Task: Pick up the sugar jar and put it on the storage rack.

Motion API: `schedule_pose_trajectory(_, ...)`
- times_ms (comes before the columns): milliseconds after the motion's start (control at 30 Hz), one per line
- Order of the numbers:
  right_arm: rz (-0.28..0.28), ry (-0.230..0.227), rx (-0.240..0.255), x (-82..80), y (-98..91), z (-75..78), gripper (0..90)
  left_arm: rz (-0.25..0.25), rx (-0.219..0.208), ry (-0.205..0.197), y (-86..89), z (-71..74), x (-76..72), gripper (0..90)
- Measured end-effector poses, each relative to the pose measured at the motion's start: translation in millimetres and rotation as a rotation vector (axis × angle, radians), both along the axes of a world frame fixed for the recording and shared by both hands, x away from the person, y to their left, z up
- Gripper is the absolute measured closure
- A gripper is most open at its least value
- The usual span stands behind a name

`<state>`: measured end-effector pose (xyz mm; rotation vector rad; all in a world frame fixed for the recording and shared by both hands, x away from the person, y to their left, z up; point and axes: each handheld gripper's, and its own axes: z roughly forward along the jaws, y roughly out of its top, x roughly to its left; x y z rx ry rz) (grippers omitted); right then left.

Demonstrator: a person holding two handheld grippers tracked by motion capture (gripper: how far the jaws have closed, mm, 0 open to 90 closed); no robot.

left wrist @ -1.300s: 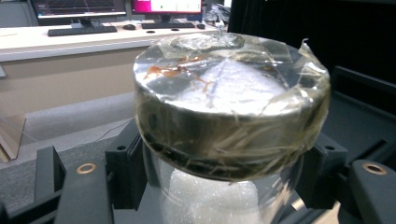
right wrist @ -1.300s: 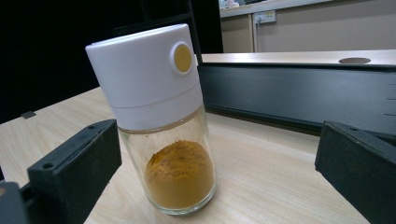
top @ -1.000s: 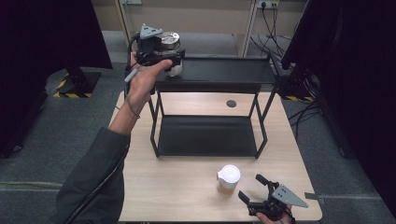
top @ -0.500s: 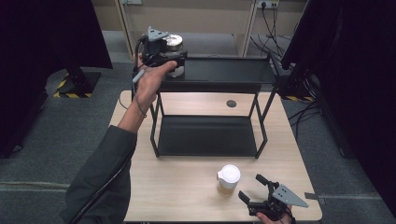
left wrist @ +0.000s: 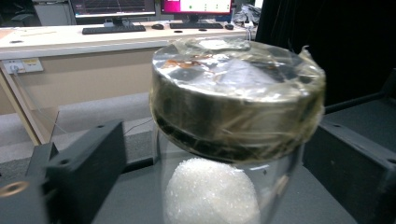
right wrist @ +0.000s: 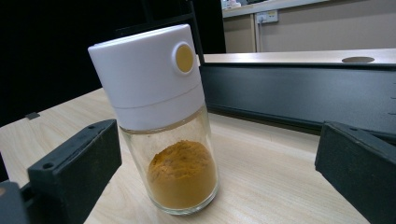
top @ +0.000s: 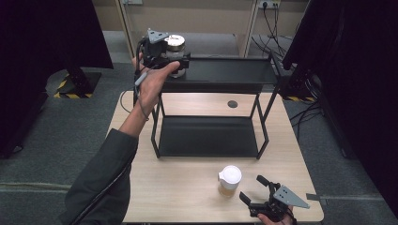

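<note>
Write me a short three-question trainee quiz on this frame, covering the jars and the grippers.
1. True or false: the jar with white grains stands on the rack's top shelf.
2. What colour is the powder in the white-capped jar?
3. Do the right gripper jaws press on that jar? A yes, B no.

Key: 1 true; 2 orange-yellow; 3 B, the jaws stand apart with the jar between them, untouched.

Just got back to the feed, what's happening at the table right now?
A person is shelving jars. The left gripper has just opened its jaws around a glass jar of white grains standing on the rack's top shelf. The right gripper waits open beside a white-capped jar of orange powder on the table.
</note>
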<state>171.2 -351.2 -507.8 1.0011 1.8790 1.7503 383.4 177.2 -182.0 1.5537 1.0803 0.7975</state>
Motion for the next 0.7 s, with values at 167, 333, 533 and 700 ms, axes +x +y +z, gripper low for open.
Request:
schedule_pose_trajectory(167, -0.001, -0.003, -0.001, -0.1, -0.1, 0.0, 0.6, -0.006, -0.017, -0.017, 3.8, -3.4, -10.6, 0.2)
schedule_pose_trajectory(333, -0.001, -0.001, 0.001, -0.1, 0.1, 0.0, 0.6, -0.022, -0.042, -0.02, 7.4, -7.5, -19.3, 0.2)
schedule_pose_trajectory(533, -0.001, -0.003, 0.0, -0.7, -0.2, 0.3, 0.6, -0.036, -0.044, -0.027, 11.7, -13.2, -32.1, 0.5)
schedule_pose_trajectory(700, -0.001, -0.004, 0.0, -0.8, 0.1, 0.3, 0.6, -0.068, -0.071, -0.048, 21.5, -22.5, -41.9, 0.5)
